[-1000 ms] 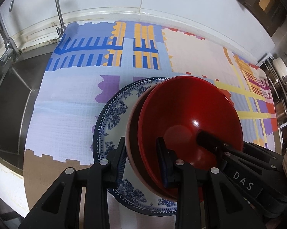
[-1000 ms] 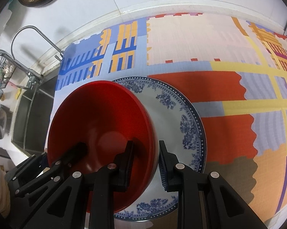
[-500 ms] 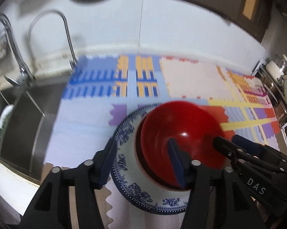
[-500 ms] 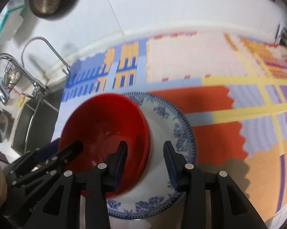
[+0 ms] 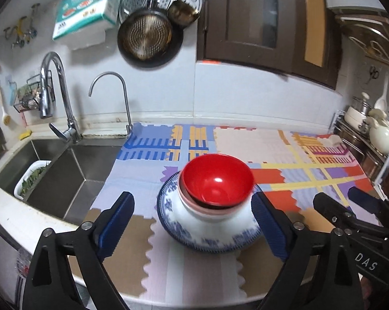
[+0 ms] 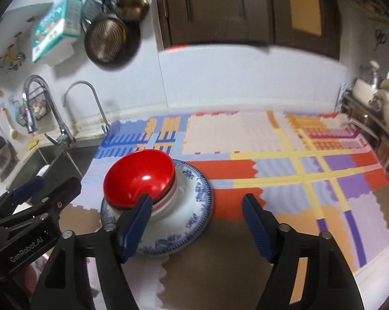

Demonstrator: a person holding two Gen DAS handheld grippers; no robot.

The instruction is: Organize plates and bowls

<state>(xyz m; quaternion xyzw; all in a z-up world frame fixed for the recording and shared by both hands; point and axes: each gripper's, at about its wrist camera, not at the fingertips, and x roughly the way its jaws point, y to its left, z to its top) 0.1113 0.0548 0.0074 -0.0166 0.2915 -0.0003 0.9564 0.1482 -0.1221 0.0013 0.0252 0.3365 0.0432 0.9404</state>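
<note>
Brightness: even, fairly bright indoor light on the white wall and patterned mat (image 5: 246, 149).
Glare: one small white highlight inside the red bowl (image 5: 217, 180), also seen from the right wrist (image 6: 144, 178).
Shadows: soft and faint beneath the blue-patterned plate (image 5: 194, 240).
Blur: right wrist view smeared throughout; left wrist view sharper.
Distortion: strong fisheye bending, black corners.
Dark areas: brown cabinet (image 5: 259, 18).

Red bowl (image 5: 217, 180); blue-white floral plate (image 5: 210, 235); multicolour patchwork mat (image 5: 272, 149).
</note>
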